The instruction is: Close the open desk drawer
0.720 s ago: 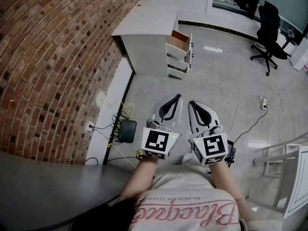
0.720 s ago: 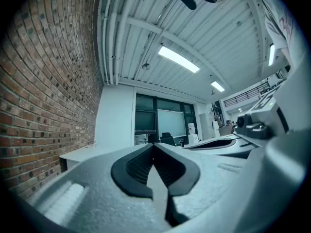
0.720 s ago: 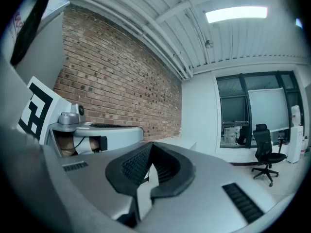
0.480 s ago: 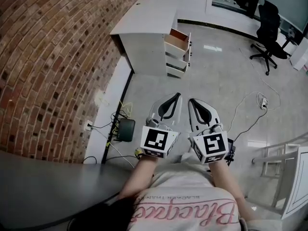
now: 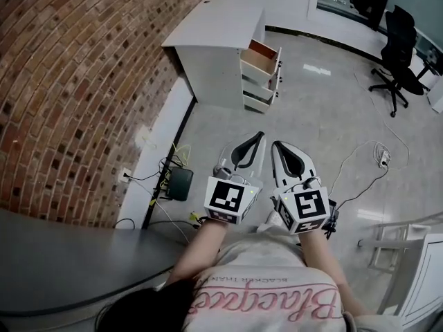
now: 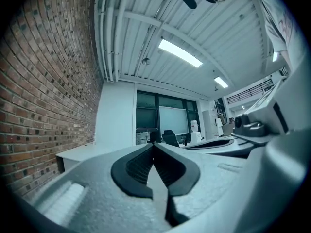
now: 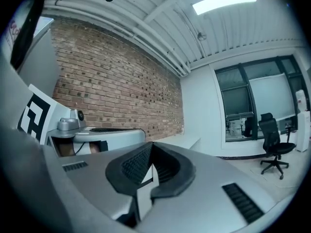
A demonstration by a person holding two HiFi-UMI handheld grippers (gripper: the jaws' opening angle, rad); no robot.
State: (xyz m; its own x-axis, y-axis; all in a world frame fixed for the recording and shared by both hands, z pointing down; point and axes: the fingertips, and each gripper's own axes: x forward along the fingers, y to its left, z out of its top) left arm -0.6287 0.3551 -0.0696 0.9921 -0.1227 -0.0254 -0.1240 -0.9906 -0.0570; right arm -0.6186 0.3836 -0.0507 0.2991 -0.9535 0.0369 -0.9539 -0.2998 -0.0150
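You're only approaching: your left gripper (image 5: 258, 137) and right gripper (image 5: 276, 146), both closed and empty, are well short of the desk (image 5: 218, 25), so walk up and push in its open drawer (image 5: 261, 56).

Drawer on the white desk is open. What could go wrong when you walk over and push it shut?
1. Tripping: the power strip lies on the floor beside the way to the desk, so a foot might catch it.
2. Slipping: the left gripper and right gripper are shut to narrow tips, which might slide off the drawer front.
3. Wrong drawer: the lower drawers also stick out a little and could get bumped instead.
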